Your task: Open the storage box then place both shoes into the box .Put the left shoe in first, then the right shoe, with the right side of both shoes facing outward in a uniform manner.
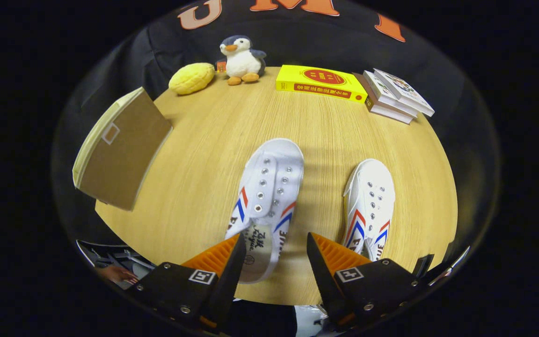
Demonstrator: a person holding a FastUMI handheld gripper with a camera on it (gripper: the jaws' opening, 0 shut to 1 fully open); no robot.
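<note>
The tool [274, 248] hangs spread open, gripping nothing, over the left white shoe's [265, 201] heel on the desk [204, 140]; the storage box [120, 150] looks closed, so opening it likely comes first

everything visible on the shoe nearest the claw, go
The shoe is a white canvas-looking sneaker with no laces, two rows of metal eyelets, and red and blue stripes on each side. It lies flat on the wooden table, toe pointing away toward the yellow book. Its heel end sits between the fingers of the open claw, close to one finger; contact cannot be told. The inner sole carries dark print.
</note>
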